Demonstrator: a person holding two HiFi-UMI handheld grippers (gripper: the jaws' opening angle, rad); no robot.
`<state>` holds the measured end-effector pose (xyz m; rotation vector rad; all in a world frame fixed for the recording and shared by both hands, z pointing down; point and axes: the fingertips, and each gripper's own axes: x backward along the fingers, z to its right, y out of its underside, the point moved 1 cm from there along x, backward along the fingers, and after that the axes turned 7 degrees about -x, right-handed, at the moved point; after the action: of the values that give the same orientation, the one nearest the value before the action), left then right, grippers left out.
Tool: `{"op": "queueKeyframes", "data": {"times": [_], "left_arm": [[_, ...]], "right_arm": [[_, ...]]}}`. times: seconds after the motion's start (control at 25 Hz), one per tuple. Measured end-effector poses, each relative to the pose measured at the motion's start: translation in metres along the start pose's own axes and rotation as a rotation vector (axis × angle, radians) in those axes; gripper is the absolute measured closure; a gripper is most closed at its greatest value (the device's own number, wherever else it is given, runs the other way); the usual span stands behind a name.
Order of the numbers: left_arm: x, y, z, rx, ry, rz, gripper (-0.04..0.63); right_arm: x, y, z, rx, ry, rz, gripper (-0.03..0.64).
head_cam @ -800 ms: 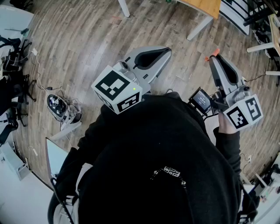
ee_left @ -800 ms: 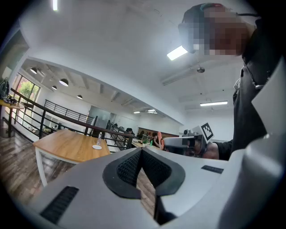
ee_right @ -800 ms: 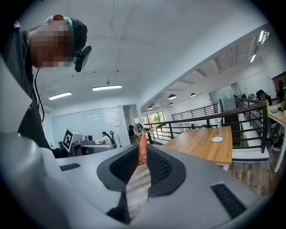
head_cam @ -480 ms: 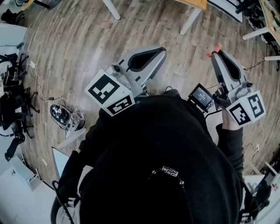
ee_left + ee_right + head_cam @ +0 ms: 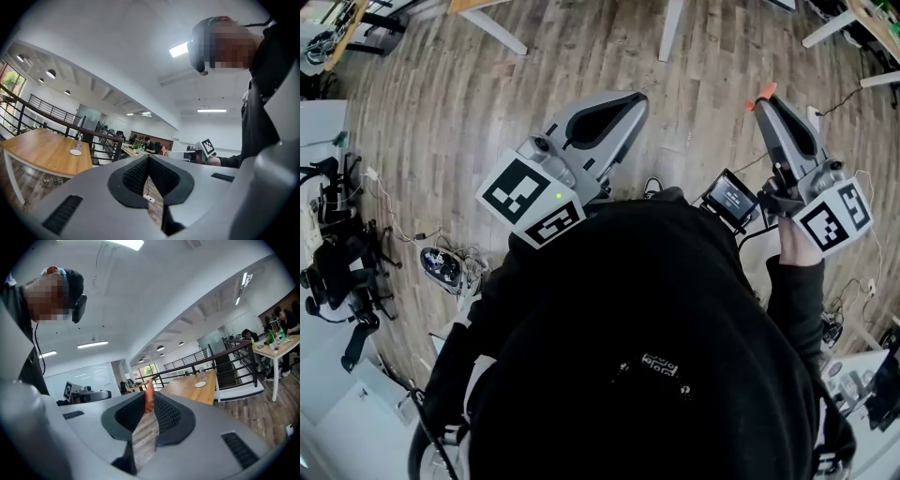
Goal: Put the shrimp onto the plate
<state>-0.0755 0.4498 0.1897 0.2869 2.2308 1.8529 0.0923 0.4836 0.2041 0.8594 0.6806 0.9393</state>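
Note:
An orange shrimp [image 5: 149, 399] is pinched upright at the tips of my right gripper [image 5: 149, 394], which is shut on it. In the head view the shrimp [image 5: 759, 97] pokes out of that gripper [image 5: 769, 103] at the upper right, above the wooden floor. A small white plate [image 5: 200, 385] lies far off on a wooden table [image 5: 194, 392]. The left gripper view shows the same plate [image 5: 75, 152] at the left. My left gripper [image 5: 635, 97] is held in front of the black sweater, and in its own view the left gripper [image 5: 148, 158] is shut with nothing in it.
White table legs [image 5: 670, 28] stand on the plank floor at the top of the head view. A device with tangled cables [image 5: 442, 267] and black chairs [image 5: 337, 281] lie at the left. A black railing [image 5: 220, 357] runs beside the wooden table.
The head view has swung, so the floor, table legs and cable pile have slid across the frame. Both grippers sit slightly higher in view. The shrimp stays in the right jaws.

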Motion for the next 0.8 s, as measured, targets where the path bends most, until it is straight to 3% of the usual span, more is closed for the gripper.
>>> {"op": "queueKeyframes", "data": {"times": [0.16, 0.28, 0.48, 0.68, 0.8], "left_arm": [[-0.02, -0.002, 0.026, 0.0, 0.015, 0.024, 0.592], [-0.029, 0.009, 0.041, -0.016, 0.044, -0.019, 0.592], [-0.035, 0.013, 0.026, 0.004, 0.035, -0.027, 0.592], [-0.054, 0.012, 0.01, -0.001, 0.114, -0.03, 0.592], [-0.07, 0.014, -0.004, 0.001, 0.153, -0.038, 0.592]], "right_arm": [[0.025, 0.01, 0.031, -0.05, 0.026, 0.006, 0.548], [0.037, 0.021, 0.038, -0.1, 0.022, 0.017, 0.548], [0.032, 0.034, 0.059, -0.123, 0.071, 0.022, 0.548], [0.023, 0.016, 0.061, -0.066, 0.118, 0.033, 0.549], [0.019, 0.003, 0.064, -0.095, 0.131, 0.065, 0.549]]}}
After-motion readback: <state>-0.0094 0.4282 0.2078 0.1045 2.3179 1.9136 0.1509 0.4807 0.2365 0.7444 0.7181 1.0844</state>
